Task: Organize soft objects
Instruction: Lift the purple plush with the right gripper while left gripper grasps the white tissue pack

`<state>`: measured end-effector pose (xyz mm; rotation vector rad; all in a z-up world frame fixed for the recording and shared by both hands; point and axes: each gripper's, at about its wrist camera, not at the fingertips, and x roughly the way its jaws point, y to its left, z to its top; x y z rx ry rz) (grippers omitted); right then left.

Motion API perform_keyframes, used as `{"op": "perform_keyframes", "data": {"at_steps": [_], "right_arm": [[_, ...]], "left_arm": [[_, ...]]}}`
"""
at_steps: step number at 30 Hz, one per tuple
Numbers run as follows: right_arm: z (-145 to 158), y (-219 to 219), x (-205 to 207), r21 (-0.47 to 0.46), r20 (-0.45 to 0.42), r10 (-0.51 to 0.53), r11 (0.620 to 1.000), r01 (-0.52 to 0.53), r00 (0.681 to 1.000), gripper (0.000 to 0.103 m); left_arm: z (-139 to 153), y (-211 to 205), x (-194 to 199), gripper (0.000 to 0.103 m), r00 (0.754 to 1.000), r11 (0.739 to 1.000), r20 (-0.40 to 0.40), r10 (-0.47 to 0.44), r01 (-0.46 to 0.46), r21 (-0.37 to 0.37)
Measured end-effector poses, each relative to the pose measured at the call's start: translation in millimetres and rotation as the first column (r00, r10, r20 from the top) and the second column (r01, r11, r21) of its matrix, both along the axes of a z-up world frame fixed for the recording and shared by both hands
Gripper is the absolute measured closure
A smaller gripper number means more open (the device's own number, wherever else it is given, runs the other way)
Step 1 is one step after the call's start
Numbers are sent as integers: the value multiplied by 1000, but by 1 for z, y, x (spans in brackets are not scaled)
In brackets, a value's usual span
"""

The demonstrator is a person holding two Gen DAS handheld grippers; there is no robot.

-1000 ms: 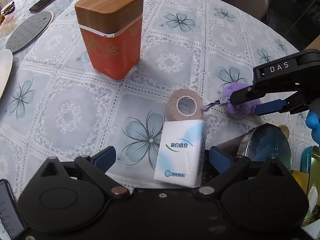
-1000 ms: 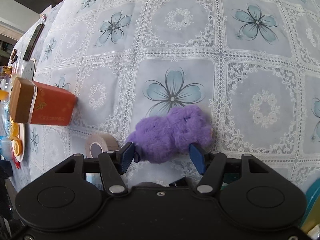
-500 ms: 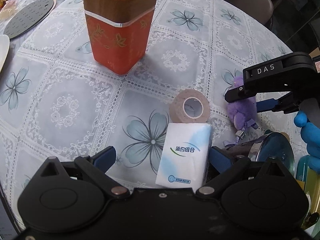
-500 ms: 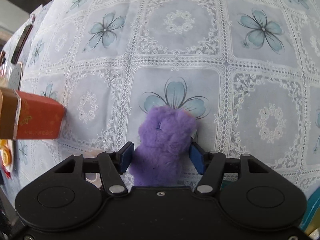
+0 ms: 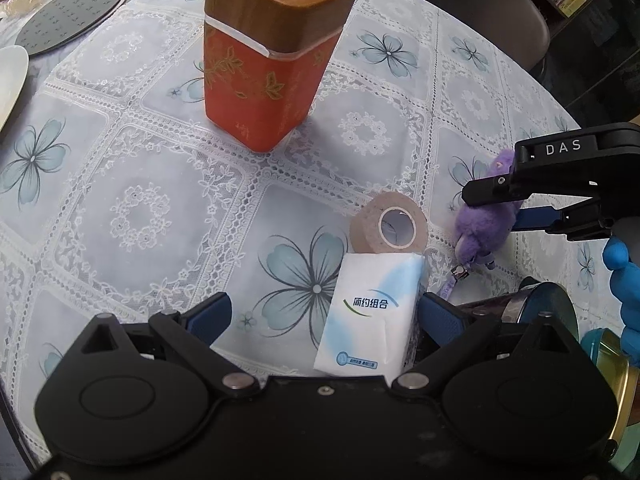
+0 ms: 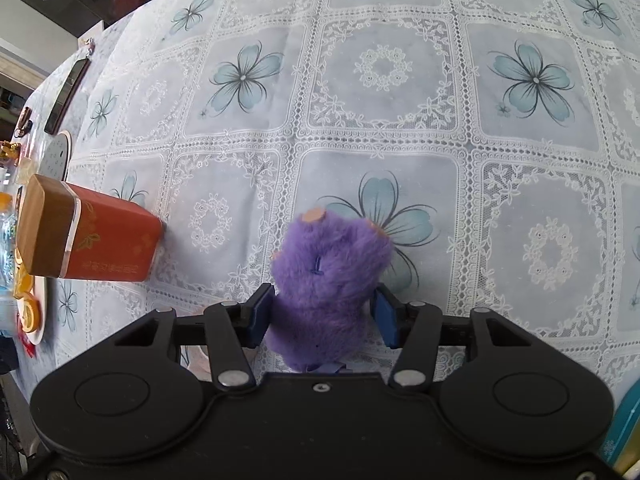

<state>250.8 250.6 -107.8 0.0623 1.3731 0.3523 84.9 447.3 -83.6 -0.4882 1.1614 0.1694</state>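
Closing right gripper (image 6: 324,314) around purple plush toy (image 6: 328,280), bare tablecloth (image 6: 380,80) beyond

The purple plush toy (image 6: 326,280), lying crosswise a second ago, is now stood lengthwise between the closing right gripper's (image 6: 323,312) jaws.

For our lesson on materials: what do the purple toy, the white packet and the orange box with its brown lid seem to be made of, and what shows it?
Purple toy: plush fabric, matte; its long fuzzy pile shows.
White packet: probably tissues in thin plastic film; it looks glossy, creased and printed.
Orange box: smooth and slightly shiny with gold leaves, perhaps tin or plastic.
Its lid: wood-grain pattern, either real wood or a print.
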Motion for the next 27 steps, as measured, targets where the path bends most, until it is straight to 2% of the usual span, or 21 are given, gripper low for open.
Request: {"op": "perform_keyframes", "data": {"at_steps": [3, 10, 15, 23, 27], "right_arm": [[2, -1, -2, 5, 0, -1, 1000, 1, 1000, 51], [13, -9, -5, 41, 23, -25, 999, 24, 999, 52], [20, -13, -7, 70, 32, -28, 997, 26, 999, 54], [6, -15, 2, 36, 9, -30, 999, 30, 1000, 51], [4, -6, 17, 24, 40, -24, 999, 23, 999, 49]], "left_arm": [[0, 0, -3, 3, 1000, 1000, 5, -14, 14, 1], [5, 18, -11, 3, 999, 999, 17, 43, -43, -4], [5, 12, -8, 3, 999, 999, 13, 31, -32, 39], [-9, 14, -1, 3, 998, 995, -37, 56, -52, 88], [-15, 18, 0, 3, 996, 992, -54, 68, -62, 111]]}}
